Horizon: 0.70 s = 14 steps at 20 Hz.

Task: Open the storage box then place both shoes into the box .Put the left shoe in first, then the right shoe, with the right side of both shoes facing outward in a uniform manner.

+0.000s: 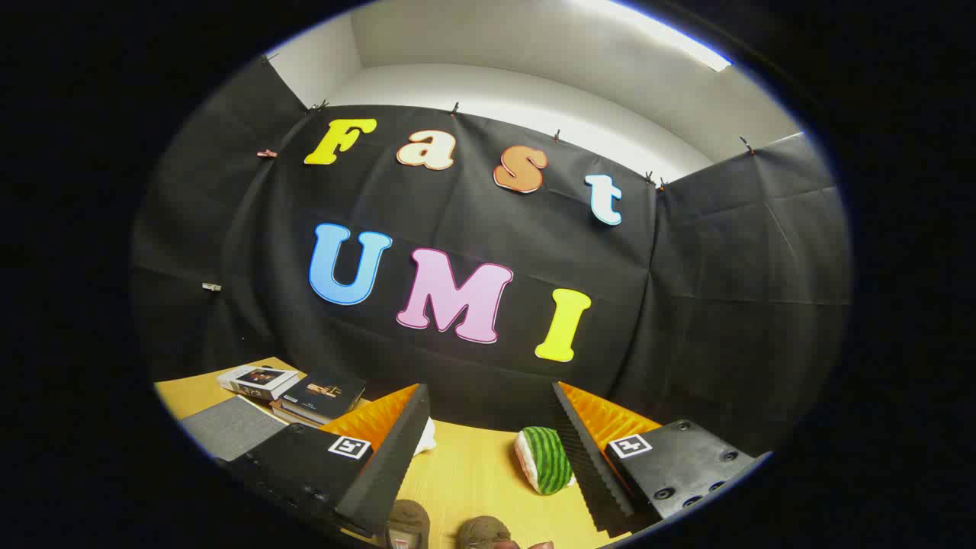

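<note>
The tongs (488, 465) stand spread, grasping nothing, at the lower middle of the frame; between them, low on the desk (465, 473), lie two brownish shoes (450, 528); likely soft and light, best pinched at the collar.

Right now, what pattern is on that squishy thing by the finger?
Green stripes, like a watermelon, on the soft toy; gripper view.

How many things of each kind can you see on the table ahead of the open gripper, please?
Books: 2, a light one and a dark one
Grey flat pad: 1
Watermelon-striped plush: 1
Brown rounded items between the gripper fingers: 2
White item partly hidden: 1
Total: 7
</note>
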Each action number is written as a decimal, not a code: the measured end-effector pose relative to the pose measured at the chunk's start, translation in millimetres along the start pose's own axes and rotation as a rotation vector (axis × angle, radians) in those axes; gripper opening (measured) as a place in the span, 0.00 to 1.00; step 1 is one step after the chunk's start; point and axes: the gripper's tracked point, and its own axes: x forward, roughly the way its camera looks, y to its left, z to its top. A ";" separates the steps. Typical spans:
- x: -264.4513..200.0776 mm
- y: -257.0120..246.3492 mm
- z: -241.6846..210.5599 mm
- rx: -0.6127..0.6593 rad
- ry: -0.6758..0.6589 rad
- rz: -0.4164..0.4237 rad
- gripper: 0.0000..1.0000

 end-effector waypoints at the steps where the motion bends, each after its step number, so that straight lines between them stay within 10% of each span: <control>1: 1.0 5.2 1.9 0.001 0.001 0.013 0.97; 14: 7.2 40.0 -1.3 0.036 0.041 0.096 0.97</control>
